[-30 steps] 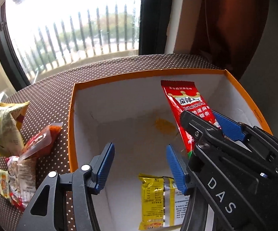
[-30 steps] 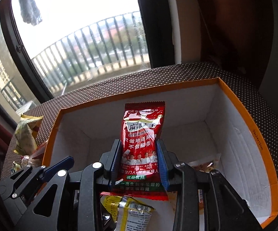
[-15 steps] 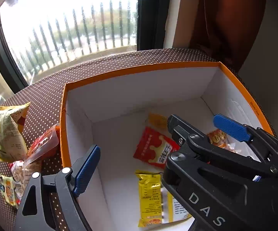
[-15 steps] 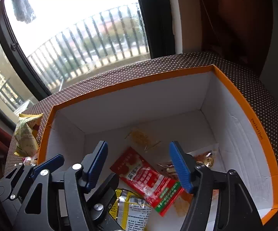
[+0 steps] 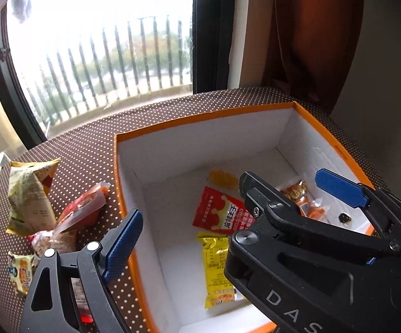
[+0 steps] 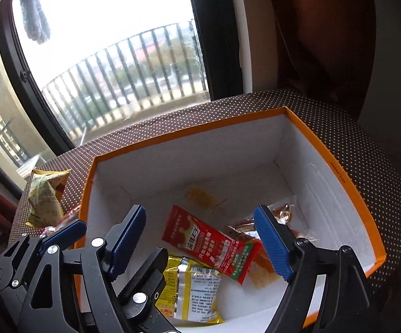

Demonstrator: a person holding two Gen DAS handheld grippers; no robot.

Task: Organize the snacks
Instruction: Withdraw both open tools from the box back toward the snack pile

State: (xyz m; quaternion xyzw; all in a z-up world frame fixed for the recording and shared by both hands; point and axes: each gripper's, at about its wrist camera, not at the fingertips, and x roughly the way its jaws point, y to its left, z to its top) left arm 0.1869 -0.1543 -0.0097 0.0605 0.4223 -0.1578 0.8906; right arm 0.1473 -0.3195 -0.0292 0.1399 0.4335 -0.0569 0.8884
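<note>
- Snacks are the job here, and the biggest thing tied to them is the orange-rimmed box (image 6: 336, 172), white inside, standing on the brown dotted table (image 5: 83, 149); it already holds several packets on its floor.
- Loose snack pile (image 5: 42, 222): outside the box, on the table just beside its left wall. It lies to the left of the left tool (image 5: 128, 238), whose one visible blue pad hangs over that wall, so I judge the left hand the nearer one for the next pick. The pile's topmost piece, a pale yellow-green pouch (image 5: 29, 197), runs with its long axis roughly away from the camera.
- Red sachet (image 6: 211, 247): flat on the box floor, long axis slanting from upper left to lower right, glossy red with white characters and a green end. It lies below and between the pads of the right tool (image 6: 200, 244), not touched by them.
- Yellow packet (image 6: 194, 291): beside the red sachet's lower end, printed back up, crinkled.
- Right tool: jaws have just been opening; they stand wide and released, gripping nothing.
- Left tool: jaws have spread wide within the last second and hold nothing.
</note>
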